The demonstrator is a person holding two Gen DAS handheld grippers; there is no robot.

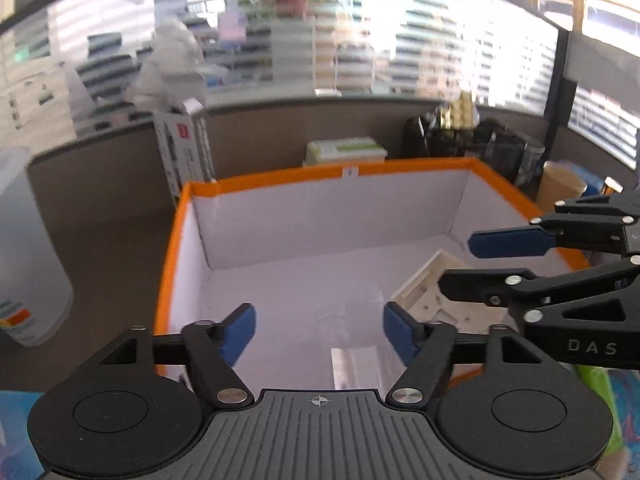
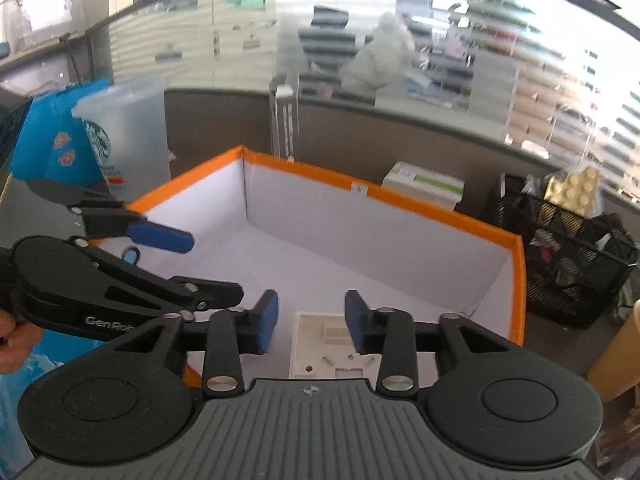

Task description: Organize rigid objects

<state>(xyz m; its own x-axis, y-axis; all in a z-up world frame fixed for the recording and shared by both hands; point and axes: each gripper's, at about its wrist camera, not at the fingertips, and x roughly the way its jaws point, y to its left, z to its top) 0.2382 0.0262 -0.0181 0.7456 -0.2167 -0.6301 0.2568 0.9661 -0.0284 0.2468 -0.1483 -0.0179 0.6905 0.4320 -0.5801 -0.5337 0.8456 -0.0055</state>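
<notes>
One orange box (image 2: pixel 516 272) holds one white plate (image 2: pixel 332 344) below the right gripper (image 2: pixel 312 318). Both it and the left gripper (image 1: pixel 318 332) are wide open, holding nothing.

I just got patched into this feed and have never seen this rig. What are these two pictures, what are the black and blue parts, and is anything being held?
Each picture comes from a camera mounted on a hand-held gripper, looking forward along its blue fingers. The left wrist view shows the left gripper; the right wrist view shows the right gripper. Both are open and hold nothing. Both hover at an orange-rimmed box with a white inside. On its floor lies a cream plastic plate, under the right gripper. A black mesh basket stands beside the box.
</notes>
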